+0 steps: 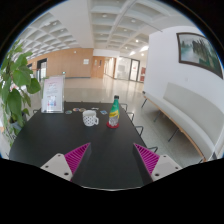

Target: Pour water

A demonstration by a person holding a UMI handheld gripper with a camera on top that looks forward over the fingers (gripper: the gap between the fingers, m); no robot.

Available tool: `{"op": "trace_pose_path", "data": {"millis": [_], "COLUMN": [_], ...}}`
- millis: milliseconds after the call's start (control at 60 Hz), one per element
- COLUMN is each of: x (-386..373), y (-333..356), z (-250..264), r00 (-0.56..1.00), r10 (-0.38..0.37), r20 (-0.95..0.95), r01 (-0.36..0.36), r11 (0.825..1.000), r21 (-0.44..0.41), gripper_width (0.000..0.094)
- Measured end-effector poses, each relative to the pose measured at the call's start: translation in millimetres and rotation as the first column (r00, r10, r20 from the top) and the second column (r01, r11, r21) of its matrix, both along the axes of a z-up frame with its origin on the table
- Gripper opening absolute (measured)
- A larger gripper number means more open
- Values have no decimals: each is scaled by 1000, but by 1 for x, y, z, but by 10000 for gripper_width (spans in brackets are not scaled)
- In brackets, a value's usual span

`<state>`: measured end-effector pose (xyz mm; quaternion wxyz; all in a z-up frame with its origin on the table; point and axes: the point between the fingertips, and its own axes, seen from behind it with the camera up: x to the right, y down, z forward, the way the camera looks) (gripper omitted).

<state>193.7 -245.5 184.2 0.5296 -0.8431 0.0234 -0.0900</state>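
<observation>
A green bottle [114,112] with a red cap and a yellow label stands upright on the dark table [70,140], well beyond my fingers. A white mug [90,118] stands just left of it, a small gap between them. My gripper [111,158] is open and empty, low over the near part of the table. Its pink pads [76,154] are spread wide, with nothing between them. The bottle and the mug lie ahead, roughly in line with the gap between the fingers.
A white sign stand [52,94] sits at the table's far left. A leafy green plant [14,88] is at the left. A white bench [185,118] runs along the right wall under a framed picture [196,50]. Open hall floor lies beyond the table.
</observation>
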Motion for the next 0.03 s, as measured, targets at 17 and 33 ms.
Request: {"op": "trace_pose_path", "data": {"millis": [17, 33], "x": [1, 1], "y": [0, 0], "z": [1, 2], "r00": [1000, 1000], "r10": [1, 1], "r20": [6, 10], "r01": [-1, -1], "r11": [1000, 1000], "r21": [2, 3], "gripper_width": [858, 857]}}
